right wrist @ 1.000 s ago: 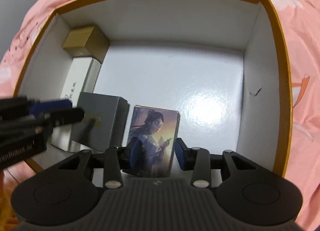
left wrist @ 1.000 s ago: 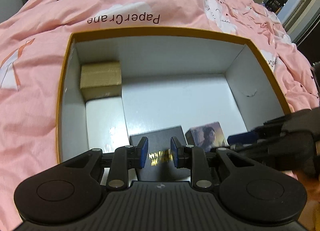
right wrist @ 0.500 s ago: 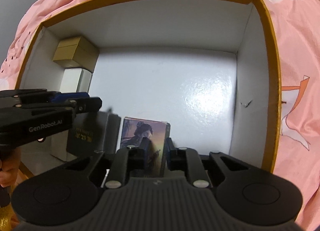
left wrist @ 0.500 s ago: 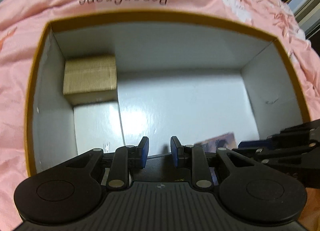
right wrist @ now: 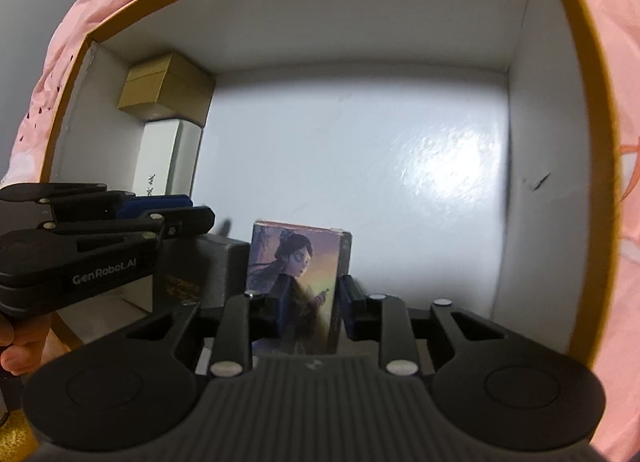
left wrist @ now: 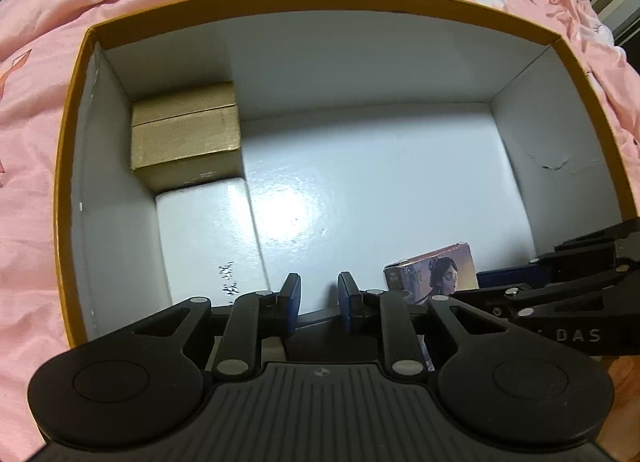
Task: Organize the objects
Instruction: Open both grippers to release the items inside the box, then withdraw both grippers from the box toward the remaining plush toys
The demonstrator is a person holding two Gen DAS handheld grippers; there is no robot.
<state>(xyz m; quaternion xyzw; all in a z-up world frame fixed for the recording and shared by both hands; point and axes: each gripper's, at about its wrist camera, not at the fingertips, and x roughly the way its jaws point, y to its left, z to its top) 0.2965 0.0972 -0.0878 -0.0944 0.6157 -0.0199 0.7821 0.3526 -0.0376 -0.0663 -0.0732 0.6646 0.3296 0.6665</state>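
Two grippers work inside the box [right wrist: 516,110]. Right gripper [right wrist: 309,304] clamps the upright card pack [right wrist: 298,262] near the box's front edge; left gripper [left wrist: 313,302] stands narrowly parted, holding nothing, above the black case [right wrist: 200,270] beside it

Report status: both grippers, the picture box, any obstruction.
Right gripper shut on the small illustrated card box, upright on the tray floor. Left gripper open over the dark grey box beside it. Nothing blocking the big white gold-rimmed tray.
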